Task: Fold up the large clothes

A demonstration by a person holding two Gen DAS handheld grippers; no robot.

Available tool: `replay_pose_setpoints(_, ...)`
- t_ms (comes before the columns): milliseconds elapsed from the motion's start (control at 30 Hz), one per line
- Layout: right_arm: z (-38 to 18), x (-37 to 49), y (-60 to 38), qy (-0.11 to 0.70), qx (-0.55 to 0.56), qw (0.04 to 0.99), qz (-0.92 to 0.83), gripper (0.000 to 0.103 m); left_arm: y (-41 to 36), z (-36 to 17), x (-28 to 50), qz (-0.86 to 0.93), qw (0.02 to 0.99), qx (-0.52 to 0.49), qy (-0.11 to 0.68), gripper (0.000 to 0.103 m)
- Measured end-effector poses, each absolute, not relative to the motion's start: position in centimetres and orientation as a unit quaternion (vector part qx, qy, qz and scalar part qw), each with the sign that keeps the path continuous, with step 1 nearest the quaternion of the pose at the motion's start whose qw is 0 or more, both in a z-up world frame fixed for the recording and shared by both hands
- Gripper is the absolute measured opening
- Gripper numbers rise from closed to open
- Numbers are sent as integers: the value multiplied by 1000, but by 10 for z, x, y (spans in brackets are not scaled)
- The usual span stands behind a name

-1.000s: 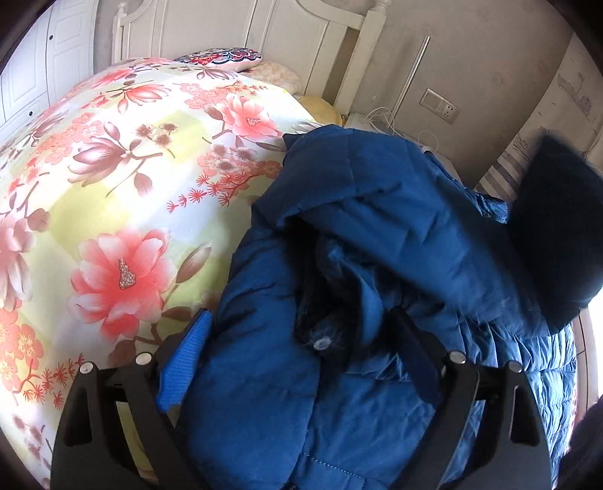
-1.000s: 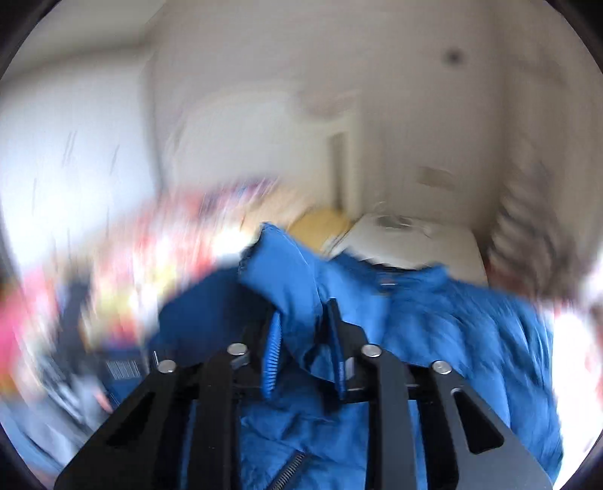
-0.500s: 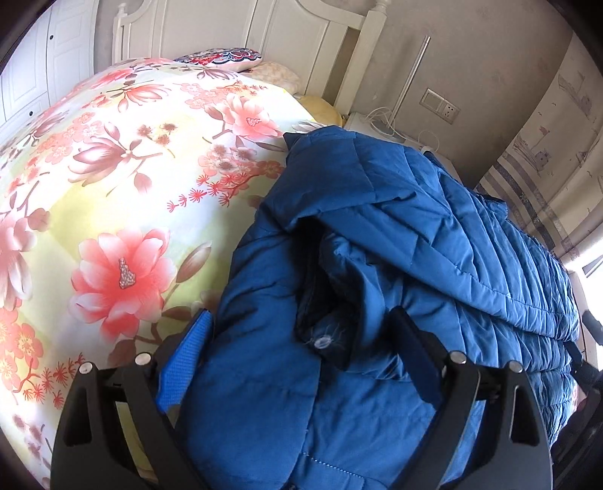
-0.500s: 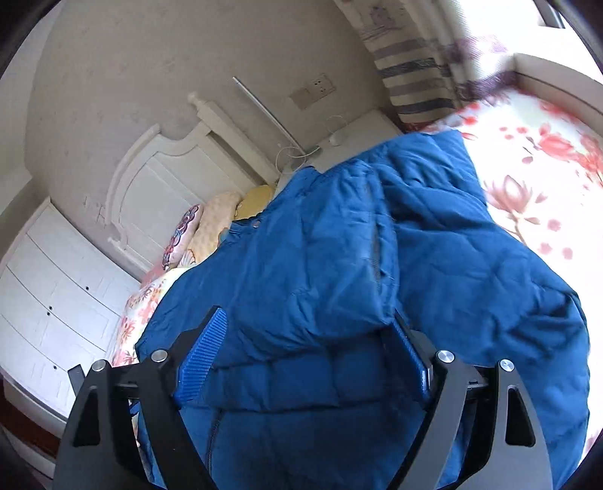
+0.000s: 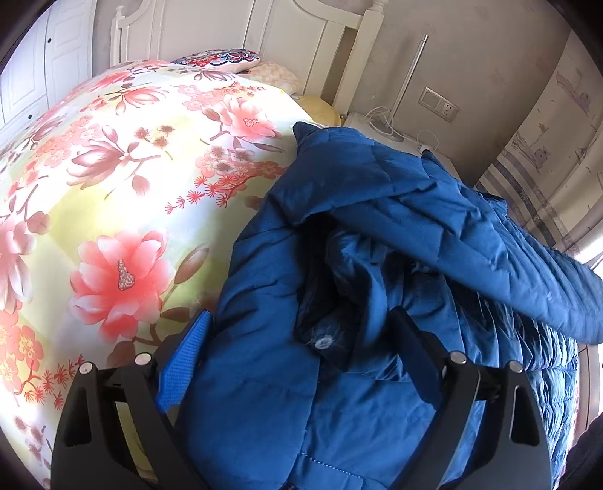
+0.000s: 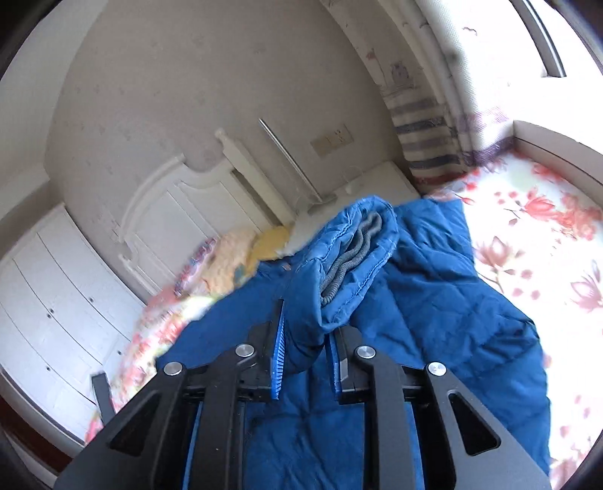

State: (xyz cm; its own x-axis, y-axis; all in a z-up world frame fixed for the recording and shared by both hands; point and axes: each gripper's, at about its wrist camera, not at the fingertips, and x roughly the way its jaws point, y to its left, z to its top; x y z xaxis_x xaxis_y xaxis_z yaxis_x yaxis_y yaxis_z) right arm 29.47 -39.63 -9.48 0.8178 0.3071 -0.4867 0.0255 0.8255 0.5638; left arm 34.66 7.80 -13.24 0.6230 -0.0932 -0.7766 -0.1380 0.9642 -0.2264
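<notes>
My jacket (image 5: 377, 233) lies on the bed (image 5: 113, 188), at its right side as my left camera sees it. Beyond the jacket, at the bed's far end, are the pillows (image 5: 226, 60), and behind them the headboard (image 5: 264, 26). Right of the headboard stands a nightstand (image 5: 361, 120), just past the jacket's far edge. Left of the bed is a cabinet (image 6: 56, 294).

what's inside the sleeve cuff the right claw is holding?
Inside the sleeve cuff pinched by the right claw, a grey ribbed inner cuff shows at the opening. Deeper inside, the blue jacket fabric hides everything.
</notes>
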Motion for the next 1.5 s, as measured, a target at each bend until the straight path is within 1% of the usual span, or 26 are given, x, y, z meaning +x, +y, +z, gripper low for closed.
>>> replay_pose_setpoints(100,-141,308,-397,370,307,875,57,21,78,-132,346,13,891,-133,433,93)
replay_pose_setpoints(167,-148,304,-399,379,324,865,57,21,79,-132,346,12,891,-135,434,93)
replay_pose_setpoints(200,-143,302,-403,376,332,863,53,30,79,-132,346,13,891,-135,433,93)
replay_pose_setpoints(233,-136,299,-404,376,330,865,42,44,79,-132,346,13,891,-134,433,93)
replay_pose_setpoints(267,-128,293,-405,372,319,872,17,51,78,-132,346,14,892,-132,433,93)
replay_pose_setpoints(300,-113,283,-407,347,299,889,-25,55,78,-132,346,15,892,-131,432,93)
replay_pose_setpoints(367,-82,269,-397,285,244,925,-54,55,76,-131,346,17,893,-127,432,93)
replay_pose_setpoints(400,-71,269,-388,273,212,937,-51,55,76,-131,346,17,893,-126,432,93)
replay_pose_setpoints(500,-50,285,-347,267,104,958,-27,55,74,-129,346,20,895,-120,430,93)
replay_pose_setpoints(533,-49,294,-334,268,73,960,-20,57,74,-129,345,20,895,-120,429,93)
replay_pose_setpoints(600,-56,310,-323,286,48,957,-17,63,74,-129,345,19,895,-122,429,93)
replay_pose_setpoints(667,-73,326,-317,325,30,945,-28,66,75,-129,345,19,895,-125,428,93)
replay_pose_setpoints(700,-89,337,-316,356,21,934,-33,66,75,-129,345,19,895,-124,428,93)
replay_pose_setpoints(733,-107,344,-316,384,12,923,-37,69,75,-129,345,20,895,-124,428,93)
replay_pose_setpoints(767,-118,346,-314,381,1,924,-33,71,75,-129,345,20,895,-122,428,93)
replay_pose_setpoints(967,-119,341,-314,384,12,923,-25,73,75,-126,343,28,897,-116,426,93)
replay_pose_setpoints(1033,-119,344,-316,384,13,923,-25,73,70,-109,336,59,897,-93,427,91)
replay_pose_setpoints(1100,-120,345,-316,384,7,923,-28,73,57,-73,325,50,920,-74,382,93)
replay_pose_setpoints(1133,-120,345,-316,384,2,923,-30,73,43,-49,321,38,935,-49,349,93)
replay_pose_setpoints(1167,-123,346,-314,384,-1,923,-32,73,26,-29,320,20,946,-18,323,99)
replay_pose_setpoints(1233,-124,345,-314,383,-3,923,-33,73,-4,-10,330,-29,953,25,300,101)
replay_pose_setpoints(1267,-125,345,-314,383,-2,923,-32,73,-17,-10,343,-48,950,40,307,101)
replay_pose_setpoints(1333,-125,345,-315,383,0,923,-31,73,-31,-25,372,-55,938,46,338,101)
replay_pose_setpoints(1400,-125,345,-314,383,-1,923,-32,73,-34,-64,407,-52,914,40,399,101)
replay_pose_setpoints(1467,-125,345,-314,383,-1,923,-31,73,-32,-101,425,-32,893,51,445,101)
replay_pose_setpoints(1500,-125,345,-314,382,-1,924,-26,74,-31,-117,426,-36,895,59,441,101)
